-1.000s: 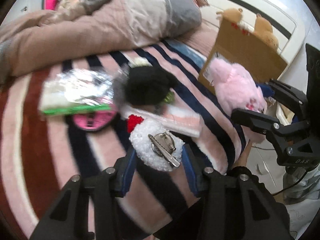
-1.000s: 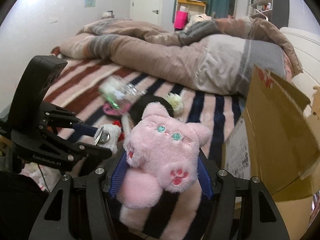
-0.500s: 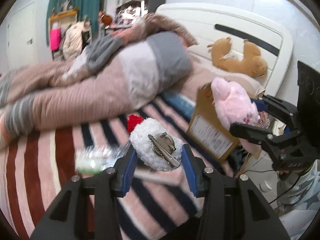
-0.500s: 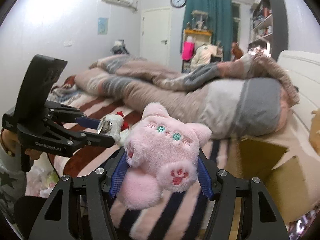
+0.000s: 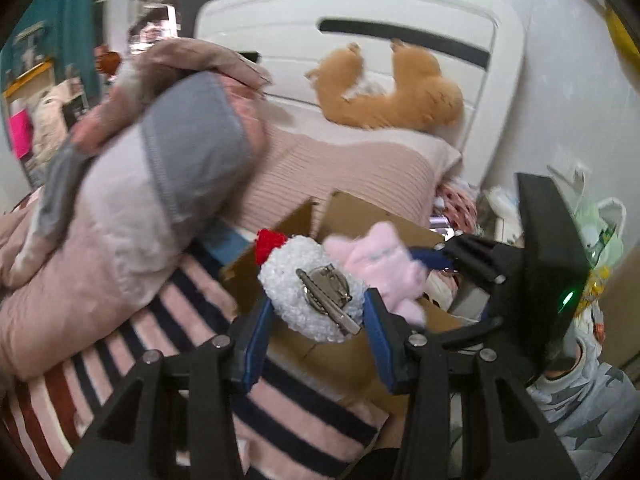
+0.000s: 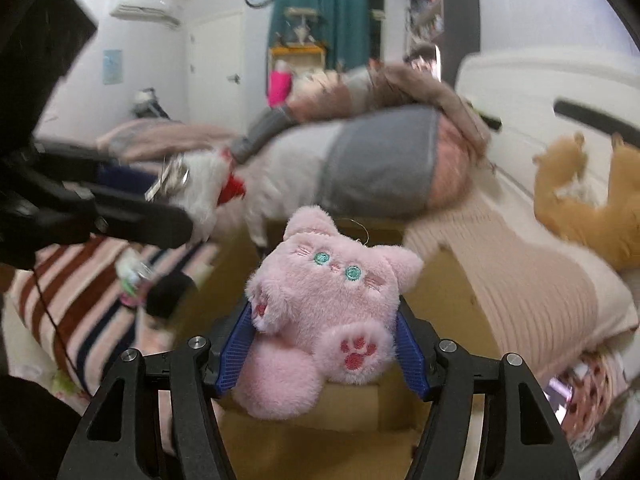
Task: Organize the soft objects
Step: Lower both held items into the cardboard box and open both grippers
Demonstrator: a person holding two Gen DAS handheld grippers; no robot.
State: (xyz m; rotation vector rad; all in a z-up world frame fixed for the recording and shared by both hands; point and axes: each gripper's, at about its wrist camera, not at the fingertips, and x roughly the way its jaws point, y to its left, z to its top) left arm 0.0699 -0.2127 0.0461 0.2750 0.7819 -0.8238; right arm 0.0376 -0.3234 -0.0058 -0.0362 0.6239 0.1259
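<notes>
Both grippers were full: left gripper (image 5: 318, 312) pinched a fuzzy white hair clip (image 5: 310, 292), right gripper (image 6: 324, 344) squeezed a pink plush cat (image 6: 324, 312), and both toys hung right above the open cardboard box (image 6: 456, 276) beside the bed.

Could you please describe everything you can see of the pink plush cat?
The pink plush cat is small and fluffy, with pointed ears, embroidered teal eyes, pink stitched whiskers and a darker pink paw print on one foot. A thin thread loop rises by its head. It faces the camera, tilted slightly, clamped at its sides between the right gripper and its blue pads, held in the air over the open cardboard box. Only the pads touch it.
</notes>
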